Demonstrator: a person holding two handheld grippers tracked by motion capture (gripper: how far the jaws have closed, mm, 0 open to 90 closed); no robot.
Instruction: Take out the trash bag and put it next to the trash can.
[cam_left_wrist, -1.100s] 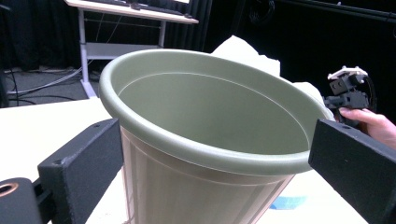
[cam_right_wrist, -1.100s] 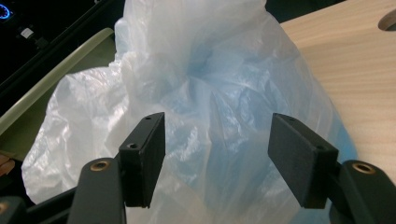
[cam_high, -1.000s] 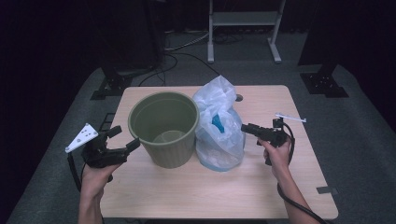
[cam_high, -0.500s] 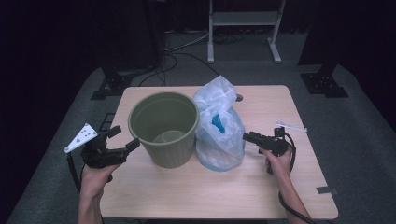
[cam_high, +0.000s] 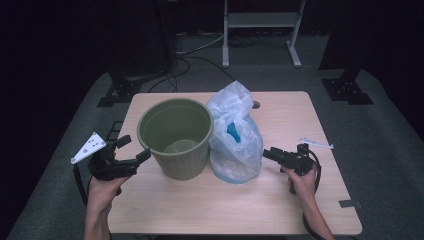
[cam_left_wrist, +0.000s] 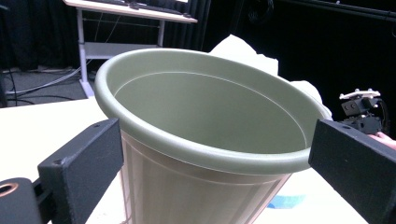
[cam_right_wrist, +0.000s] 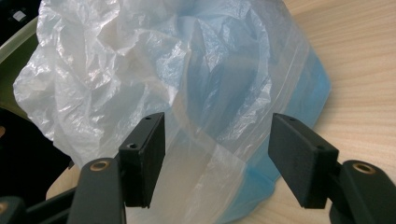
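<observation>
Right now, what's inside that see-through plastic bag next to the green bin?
Through the plastic bag something blue shows near the middle and pale, whitish stuff lower down. The crinkled film blurs their shapes, so what they are stays unclear.

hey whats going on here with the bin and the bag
A person at a wooden table holds a gripper in each hand. The left gripper is open beside a green bin that stands upright, its jaws either side of the rim without touching it. The right gripper is open too, pointed at a filled clear plastic bag standing next to the bin. Neither is gripped yet.
</observation>
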